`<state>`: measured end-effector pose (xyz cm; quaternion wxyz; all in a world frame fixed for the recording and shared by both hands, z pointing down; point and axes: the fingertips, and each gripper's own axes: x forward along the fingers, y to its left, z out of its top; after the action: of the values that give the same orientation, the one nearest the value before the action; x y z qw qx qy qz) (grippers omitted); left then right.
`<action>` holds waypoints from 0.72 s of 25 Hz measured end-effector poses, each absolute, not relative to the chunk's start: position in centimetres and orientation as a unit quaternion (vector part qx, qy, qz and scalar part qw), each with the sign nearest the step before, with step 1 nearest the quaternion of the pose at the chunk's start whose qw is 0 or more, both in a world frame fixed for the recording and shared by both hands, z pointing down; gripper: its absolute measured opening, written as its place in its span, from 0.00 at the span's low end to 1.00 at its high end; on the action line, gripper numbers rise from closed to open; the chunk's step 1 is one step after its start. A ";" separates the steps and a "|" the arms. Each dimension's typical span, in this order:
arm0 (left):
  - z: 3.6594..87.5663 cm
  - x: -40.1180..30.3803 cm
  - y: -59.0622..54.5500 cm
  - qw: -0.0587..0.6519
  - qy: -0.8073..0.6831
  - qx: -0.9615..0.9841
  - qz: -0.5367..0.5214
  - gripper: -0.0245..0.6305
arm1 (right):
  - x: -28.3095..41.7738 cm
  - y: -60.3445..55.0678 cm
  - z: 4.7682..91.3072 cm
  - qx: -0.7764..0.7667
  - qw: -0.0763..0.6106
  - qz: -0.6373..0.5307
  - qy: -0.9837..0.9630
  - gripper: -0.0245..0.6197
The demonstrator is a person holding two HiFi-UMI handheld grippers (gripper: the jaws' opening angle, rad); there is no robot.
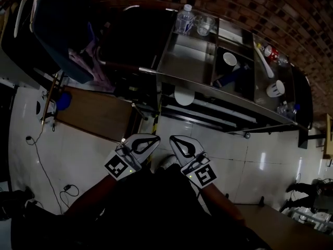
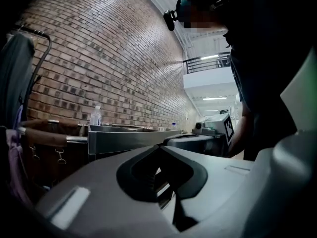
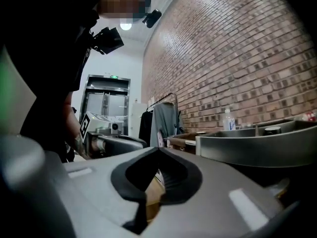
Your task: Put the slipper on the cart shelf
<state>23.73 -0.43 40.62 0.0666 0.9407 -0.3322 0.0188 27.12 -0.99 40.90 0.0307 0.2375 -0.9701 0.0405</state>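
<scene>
My left gripper (image 1: 155, 138) and right gripper (image 1: 174, 139) are held side by side close to my body, over the tiled floor in front of the steel cart (image 1: 171, 77). Both are shut, tips meeting, with nothing between the jaws (image 2: 157, 147) (image 3: 158, 149). A white rounded thing (image 1: 184, 96) lies on the cart's lower shelf; I cannot tell whether it is the slipper. A pale object (image 1: 167, 162) shows on the floor between the grippers, mostly hidden by my arms.
The cart's top tray holds a water bottle (image 1: 184, 19), glasses (image 1: 204, 25), a mug (image 1: 229, 60) and other dishes. A wooden table (image 1: 99, 113) and a clothes rack with a grey garment (image 1: 57, 30) stand to the left. Cables (image 1: 39, 155) trail on the floor. A brick wall (image 2: 99, 58) runs behind.
</scene>
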 end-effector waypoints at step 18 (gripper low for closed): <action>40.3 23.0 3.0 0.057 -0.367 0.928 0.038 0.05 | 25.4 2.8 41.7 0.178 0.025 0.079 -0.981 0.04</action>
<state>22.98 2.95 40.25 0.0568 0.9278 -0.3667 0.0380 25.41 2.77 41.71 0.0249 0.1780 -0.9806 0.0786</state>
